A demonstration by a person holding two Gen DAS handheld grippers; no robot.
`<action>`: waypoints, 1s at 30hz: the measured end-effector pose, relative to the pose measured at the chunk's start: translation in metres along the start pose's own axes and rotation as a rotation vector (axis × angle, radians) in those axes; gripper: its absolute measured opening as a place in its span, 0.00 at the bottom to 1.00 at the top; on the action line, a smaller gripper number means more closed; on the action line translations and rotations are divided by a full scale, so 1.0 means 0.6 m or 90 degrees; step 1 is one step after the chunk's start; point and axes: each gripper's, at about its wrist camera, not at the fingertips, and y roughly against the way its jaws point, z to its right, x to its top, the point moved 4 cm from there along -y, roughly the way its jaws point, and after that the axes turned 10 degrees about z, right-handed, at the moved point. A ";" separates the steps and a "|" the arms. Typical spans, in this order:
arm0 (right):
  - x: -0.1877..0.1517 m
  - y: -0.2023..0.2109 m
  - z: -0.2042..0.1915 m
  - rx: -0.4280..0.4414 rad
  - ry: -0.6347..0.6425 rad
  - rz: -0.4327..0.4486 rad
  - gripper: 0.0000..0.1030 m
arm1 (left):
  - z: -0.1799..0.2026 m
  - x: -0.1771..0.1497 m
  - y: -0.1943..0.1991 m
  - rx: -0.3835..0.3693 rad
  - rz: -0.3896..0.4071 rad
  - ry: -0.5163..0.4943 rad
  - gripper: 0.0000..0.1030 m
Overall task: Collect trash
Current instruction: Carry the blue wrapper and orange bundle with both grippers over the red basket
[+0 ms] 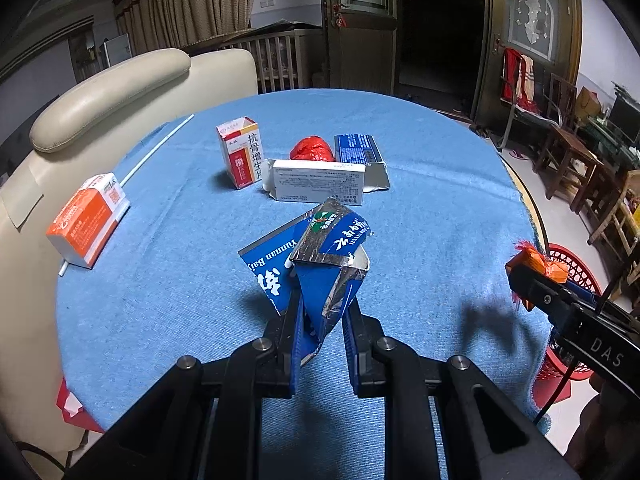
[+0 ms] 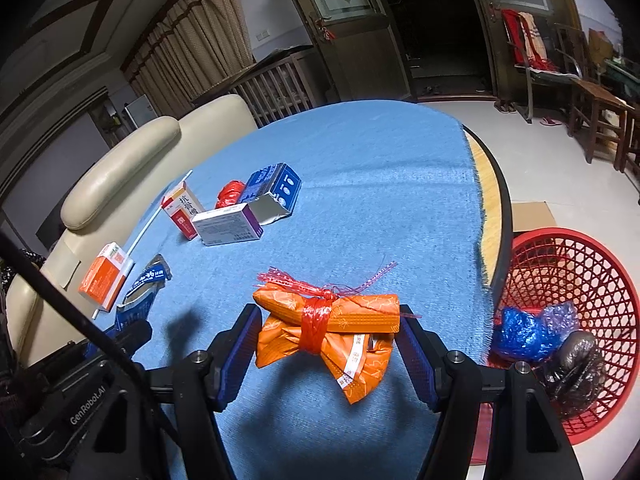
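Both claws pitch steeply down over the desk (image 2: 360, 168). Blue cloth (image 1: 420, 200) is bare ahead and right; its frayed edge stops short of the desk's right rim. Red basket (image 2: 600, 280) sits below that rim, bagged trash inside. Right claw (image 2: 328, 332) is clamped on an orange packet (image 2: 360, 320) tied with red string. Left claw (image 1: 320, 312) is pinched tight on a crushed blue carton (image 1: 320, 256), held clear of the cloth. Boxes (image 1: 316, 180) cluster beyond.

- The right hand-held gripper (image 2: 329, 334) squeezes an orange packet (image 2: 326, 330) tied with red string.
- A red basket (image 2: 568, 320) stands beside the counter (image 2: 360, 184), with bags inside.
- Small boxes (image 2: 228, 228) lie far back on the blue cloth.
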 end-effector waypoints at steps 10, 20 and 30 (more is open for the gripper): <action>-0.006 0.004 0.012 0.000 -0.009 0.004 0.68 | 0.027 -0.005 -0.003 -0.009 -0.002 -0.013 0.19; -0.005 0.008 0.034 -0.008 -0.025 0.009 0.68 | 0.048 -0.009 -0.005 -0.017 -0.006 -0.025 0.19; -0.004 0.012 0.046 -0.017 -0.031 0.014 0.68 | 0.072 -0.007 -0.006 -0.033 -0.004 -0.039 0.19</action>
